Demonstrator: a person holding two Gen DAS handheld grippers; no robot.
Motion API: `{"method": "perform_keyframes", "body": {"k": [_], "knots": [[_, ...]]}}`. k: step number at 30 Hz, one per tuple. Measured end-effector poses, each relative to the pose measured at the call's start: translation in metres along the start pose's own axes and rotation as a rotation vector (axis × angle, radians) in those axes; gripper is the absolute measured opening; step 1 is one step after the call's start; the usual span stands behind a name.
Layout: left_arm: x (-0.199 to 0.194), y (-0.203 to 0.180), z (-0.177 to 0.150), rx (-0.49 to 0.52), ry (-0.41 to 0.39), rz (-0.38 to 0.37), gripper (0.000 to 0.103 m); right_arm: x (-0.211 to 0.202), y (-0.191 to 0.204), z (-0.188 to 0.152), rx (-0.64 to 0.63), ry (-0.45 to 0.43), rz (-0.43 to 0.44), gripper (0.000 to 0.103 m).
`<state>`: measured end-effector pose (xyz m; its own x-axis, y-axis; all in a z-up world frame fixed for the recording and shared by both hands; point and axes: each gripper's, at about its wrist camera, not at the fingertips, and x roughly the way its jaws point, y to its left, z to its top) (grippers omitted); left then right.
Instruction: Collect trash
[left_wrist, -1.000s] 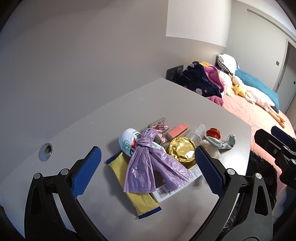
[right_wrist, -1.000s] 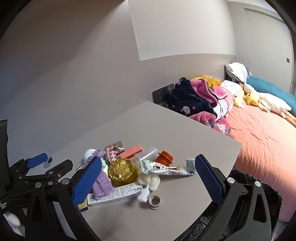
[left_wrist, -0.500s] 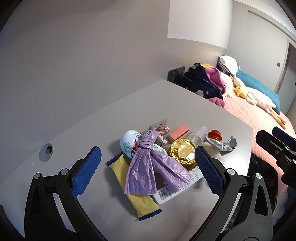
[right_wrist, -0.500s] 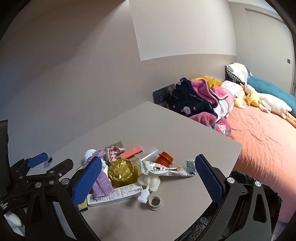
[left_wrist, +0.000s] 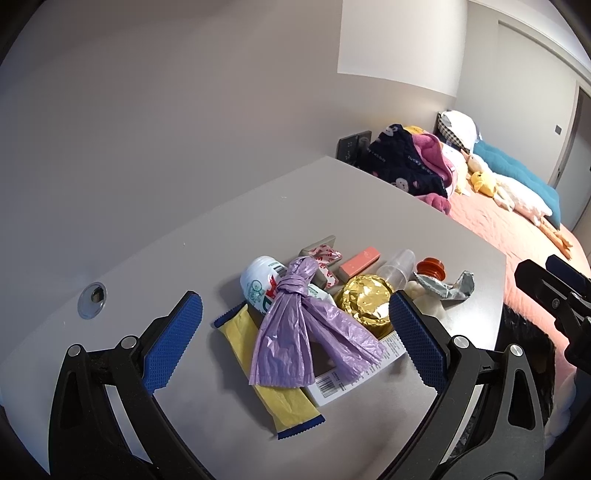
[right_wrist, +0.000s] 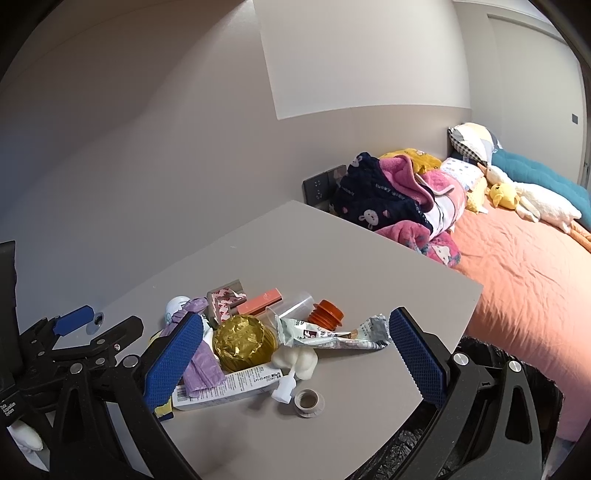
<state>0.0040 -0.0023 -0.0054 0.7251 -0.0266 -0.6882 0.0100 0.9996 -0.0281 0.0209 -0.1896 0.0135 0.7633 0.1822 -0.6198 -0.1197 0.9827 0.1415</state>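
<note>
Little has changed over the last second: both views have drifted only slightly, no item has moved, so collecting has not begun. Left gripper (left_wrist: 291, 338) hovers over the table (left_wrist: 369, 206), jaws wide apart, empty, framing the yellow wrapper (left_wrist: 258, 354) and purple bag (left_wrist: 306, 332). Gold foil ball (right_wrist: 242, 341) lies mid-pile. Right gripper (right_wrist: 293, 363), jaws equally wide, holds nothing, above the crumpled wrapper (right_wrist: 332, 334) and small cap (right_wrist: 308, 400).
</note>
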Motion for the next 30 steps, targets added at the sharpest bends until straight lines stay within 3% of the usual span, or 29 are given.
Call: {"method": "perform_keyframes", "body": {"k": [21, 30], "knots": [[0.035, 0.006, -0.013, -0.005, 0.051, -0.005, 0.097, 0.022, -0.005, -0.016, -0.027, 0.073, -0.035, 0.1], [0.06, 0.012, -0.012, -0.025, 0.087, -0.024, 0.097, 0.052, -0.005, -0.018, -0.059, 0.135, -0.055, 0.091]]}}
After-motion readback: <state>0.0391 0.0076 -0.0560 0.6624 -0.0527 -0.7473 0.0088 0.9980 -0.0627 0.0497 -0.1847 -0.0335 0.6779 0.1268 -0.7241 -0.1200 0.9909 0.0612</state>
